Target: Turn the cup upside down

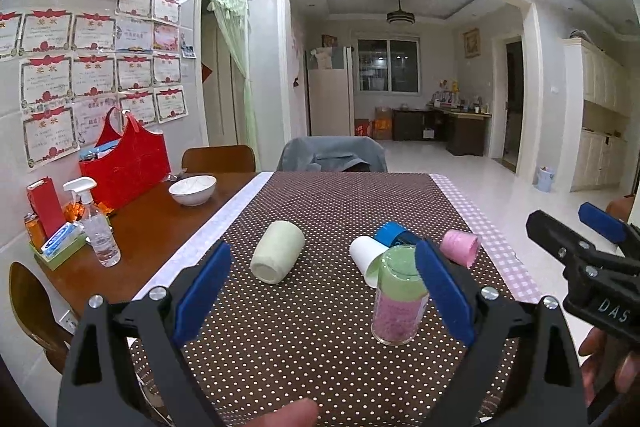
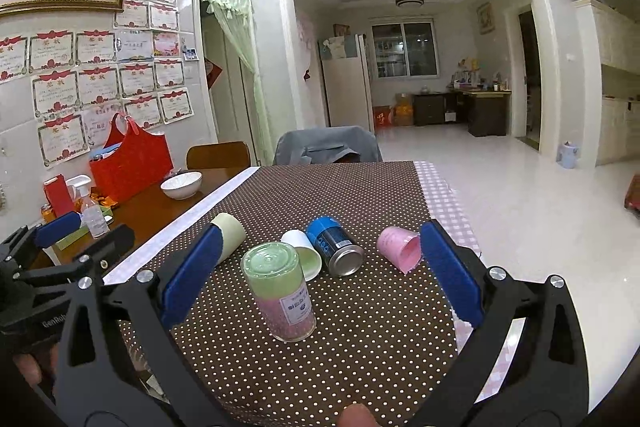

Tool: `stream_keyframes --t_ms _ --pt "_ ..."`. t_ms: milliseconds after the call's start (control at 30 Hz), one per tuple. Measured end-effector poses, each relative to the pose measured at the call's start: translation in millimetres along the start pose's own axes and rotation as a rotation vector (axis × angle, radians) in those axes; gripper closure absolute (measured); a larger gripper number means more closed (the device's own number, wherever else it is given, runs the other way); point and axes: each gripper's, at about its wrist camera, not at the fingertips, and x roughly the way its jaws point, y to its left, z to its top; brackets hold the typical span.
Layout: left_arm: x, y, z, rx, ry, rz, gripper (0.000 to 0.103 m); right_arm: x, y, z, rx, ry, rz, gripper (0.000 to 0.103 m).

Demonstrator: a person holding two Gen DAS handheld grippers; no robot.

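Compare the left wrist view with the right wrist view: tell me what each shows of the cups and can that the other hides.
Only the left wrist view shows the pale green cup whole, lying on its side. Only the right wrist view shows the blue can's silver end and the clear upright jar's label. Both share the pink paper cup on its side, the white paper cup, the dotted brown tablecloth, and open, empty grippers: left gripper, right gripper.

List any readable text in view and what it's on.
"DAS": right claw body, cut off by the frame edge.
"BenRob": left claw body, also cut off.
Label on the clear jar: too blurred.
Blue can print: unreadable.
Wall certificates: too small.
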Motion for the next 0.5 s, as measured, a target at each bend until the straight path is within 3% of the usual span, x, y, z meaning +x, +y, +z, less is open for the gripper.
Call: stream_keyframes --t_ms 500 --pt "-2.9 -6.4 0.1 0.02 -0.015 0.017 0.01 -2.8 1.8 -0.6 -0.011 -0.012 -0.023 0.006"
